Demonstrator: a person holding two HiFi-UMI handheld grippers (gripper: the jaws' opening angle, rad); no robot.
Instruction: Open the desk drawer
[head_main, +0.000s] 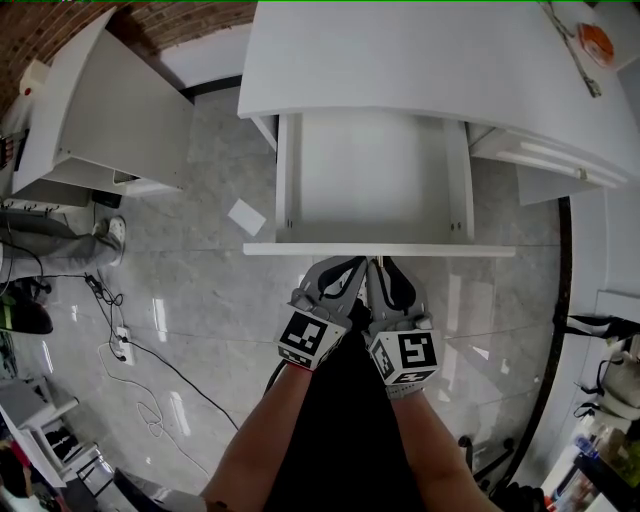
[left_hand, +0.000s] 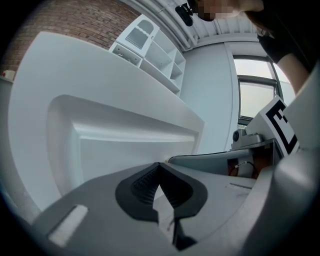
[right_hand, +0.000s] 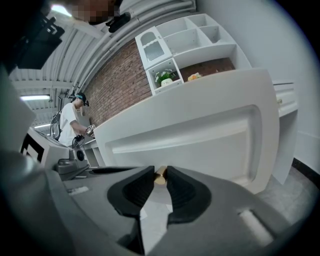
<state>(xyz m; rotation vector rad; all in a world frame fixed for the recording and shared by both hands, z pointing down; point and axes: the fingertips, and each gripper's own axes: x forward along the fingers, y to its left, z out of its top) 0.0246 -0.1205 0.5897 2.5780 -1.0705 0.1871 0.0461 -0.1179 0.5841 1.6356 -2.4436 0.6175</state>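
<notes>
Head view first: the white desk (head_main: 420, 70) sits at the far side, and its drawer (head_main: 375, 180) stands well out from under the top, toward the person. The inside of the drawer looks bare and white. Its long front panel (head_main: 380, 250) runs left to right just beyond the two grippers.

Both grippers meet at the middle of that panel, side by side and nearly touching. The left gripper (head_main: 352, 268) comes in from the near left and the right gripper (head_main: 386, 268) from the near right, each with its marker cube toward the person.

From the right gripper view, the jaws sit narrow and are closed on a small brass knob (right_hand: 160, 174) that sticks out of the drawer front, one dark pad pressing on each side of it. From the left gripper view, the jaws are drawn together with their tips meeting and nothing between them. They point at the recessed face of the panel, just beside the other gripper.

On the grey marble floor (head_main: 200, 300), a white sheet of paper (head_main: 246, 216) lies left of the drawer, and black cables (head_main: 130, 350) trail further left. A white cabinet (head_main: 100, 110) stands at the far left against a brick wall (head_main: 40, 30).
</notes>
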